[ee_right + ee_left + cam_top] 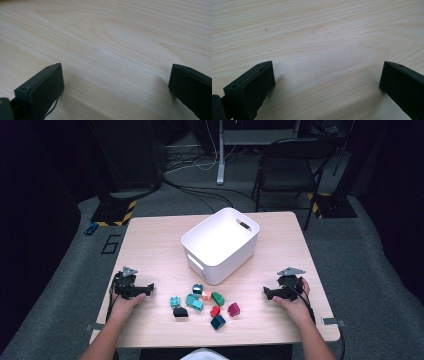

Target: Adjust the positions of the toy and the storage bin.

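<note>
The small coloured blocks lie in a loose cluster on the near middle of the table, right between the two grippers and apart from both. The left gripper rests at the table's left, its tips pointing in toward the cluster; the right gripper sits at the right, pointing back the other way. Both are spread wide: in the left gripper view and the right gripper view the black jaws stand far apart with bare pale wood between them, holding nothing. Just behind the blocks stands a white bin, turned at an angle. Beyond the table there is grey carpet, a dark folding chair and loose cables on the floor.
</note>
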### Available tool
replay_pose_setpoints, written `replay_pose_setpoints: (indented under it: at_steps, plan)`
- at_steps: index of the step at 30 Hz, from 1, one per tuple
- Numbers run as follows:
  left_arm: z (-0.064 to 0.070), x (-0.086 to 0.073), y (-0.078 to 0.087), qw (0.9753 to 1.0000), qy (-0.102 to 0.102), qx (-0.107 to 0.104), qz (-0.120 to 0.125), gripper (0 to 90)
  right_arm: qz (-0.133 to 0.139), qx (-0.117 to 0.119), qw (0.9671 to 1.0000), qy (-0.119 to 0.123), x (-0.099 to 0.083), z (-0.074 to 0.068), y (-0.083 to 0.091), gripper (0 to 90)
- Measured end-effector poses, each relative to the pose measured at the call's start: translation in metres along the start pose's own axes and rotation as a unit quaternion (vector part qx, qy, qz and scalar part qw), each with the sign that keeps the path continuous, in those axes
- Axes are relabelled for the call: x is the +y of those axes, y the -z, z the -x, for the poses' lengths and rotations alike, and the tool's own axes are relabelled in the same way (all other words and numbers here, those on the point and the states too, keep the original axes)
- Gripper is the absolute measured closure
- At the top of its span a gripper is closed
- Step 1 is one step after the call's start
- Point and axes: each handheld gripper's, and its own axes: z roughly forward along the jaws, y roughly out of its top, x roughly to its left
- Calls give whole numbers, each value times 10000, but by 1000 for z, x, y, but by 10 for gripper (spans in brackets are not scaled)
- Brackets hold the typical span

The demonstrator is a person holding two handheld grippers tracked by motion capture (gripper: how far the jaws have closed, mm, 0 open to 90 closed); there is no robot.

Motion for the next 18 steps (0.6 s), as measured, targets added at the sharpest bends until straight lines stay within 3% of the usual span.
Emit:
replay_pose_setpoints:
  at_steps: [9, 18]
  plan:
    - [0, 1, -1, 9998, -115, -132, -3, 0, 20, 78, 10000, 15, 0, 1, 0, 0]
    - [2, 2, -1, 9999, -82, -70, -22, 11, 19, 59, 10000, 58, -1, 2, 1, 0]
